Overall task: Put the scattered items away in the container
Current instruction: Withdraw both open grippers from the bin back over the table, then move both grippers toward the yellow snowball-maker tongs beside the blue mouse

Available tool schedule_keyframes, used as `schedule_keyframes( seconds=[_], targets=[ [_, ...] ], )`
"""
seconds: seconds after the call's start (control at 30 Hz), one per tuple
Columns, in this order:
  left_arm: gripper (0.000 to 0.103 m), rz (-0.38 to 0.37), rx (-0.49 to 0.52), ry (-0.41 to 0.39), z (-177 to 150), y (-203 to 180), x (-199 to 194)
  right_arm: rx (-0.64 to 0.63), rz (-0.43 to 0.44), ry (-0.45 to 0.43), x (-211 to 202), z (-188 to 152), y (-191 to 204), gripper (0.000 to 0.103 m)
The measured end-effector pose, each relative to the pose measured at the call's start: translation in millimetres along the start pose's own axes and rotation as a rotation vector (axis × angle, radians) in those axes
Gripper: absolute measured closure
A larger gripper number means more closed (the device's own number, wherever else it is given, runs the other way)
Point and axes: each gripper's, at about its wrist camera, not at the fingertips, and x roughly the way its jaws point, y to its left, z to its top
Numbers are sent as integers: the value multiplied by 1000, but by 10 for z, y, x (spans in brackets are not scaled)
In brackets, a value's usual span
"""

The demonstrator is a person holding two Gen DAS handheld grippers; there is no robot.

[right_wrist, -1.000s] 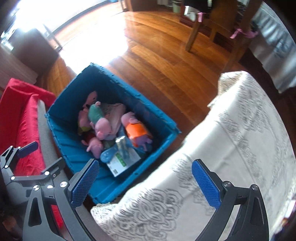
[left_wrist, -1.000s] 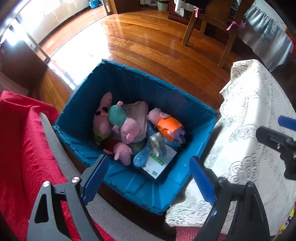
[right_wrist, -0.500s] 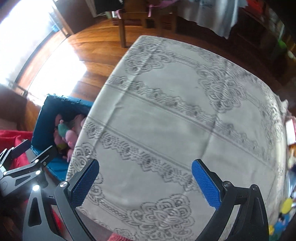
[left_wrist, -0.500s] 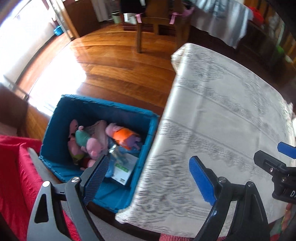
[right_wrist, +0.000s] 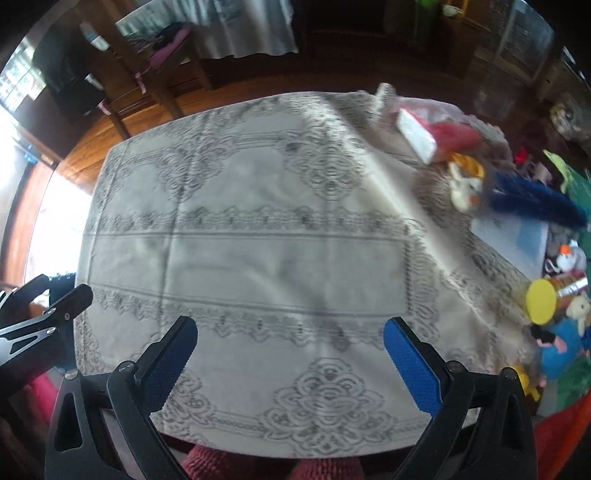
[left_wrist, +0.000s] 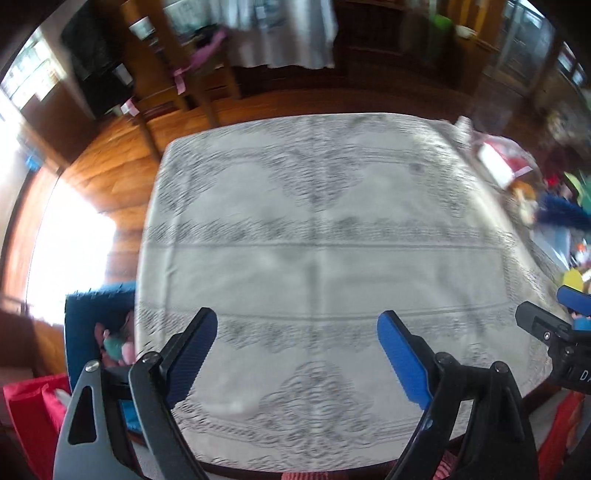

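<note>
Both views look over a table under a grey lace-patterned cloth (left_wrist: 317, 236) (right_wrist: 258, 240). My left gripper (left_wrist: 297, 350) hovers open over the table's near edge, holding nothing. My right gripper (right_wrist: 290, 354) is open and empty too. The blue bin (left_wrist: 79, 314) shows only as a corner at the table's left, with plush pigs (left_wrist: 114, 341) inside. Scattered things lie along the table's right side: a white-and-red packet (right_wrist: 424, 134), a small orange-and-white doll (right_wrist: 465, 181), a blue furry item (right_wrist: 532, 201), a yellow-lidded can (right_wrist: 545, 301) and a blue plush (right_wrist: 561, 350).
Red fabric (left_wrist: 29, 410) lies at the lower left beside the bin. Wooden chairs (left_wrist: 177, 70) and another draped table (left_wrist: 280, 33) stand beyond on the wood floor (left_wrist: 110, 173). A white-and-blue flat box (right_wrist: 517, 240) sits at the right edge.
Both grippers have swung right, away from the blue bin and over the table. The bin has slid to the left edge of view and the items at the table's right have come into sight.
</note>
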Motion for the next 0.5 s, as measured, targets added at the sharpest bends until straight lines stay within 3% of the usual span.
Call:
schedule_keyframes(
  seconds=[0.2,0.33,0.5],
  targets=[
    [14,-68,125,-23,249,-1223,-133,159,-31,-47,-379,-59,-1271,1],
    [14,-109,204,-25,277,-1924,-191,236,-52,-69,-553,-147,-1918,2],
    [14,-179,340,-19,179,-2653,-148,348,-80,-89,-707,-418,-2595,18]
  ],
)
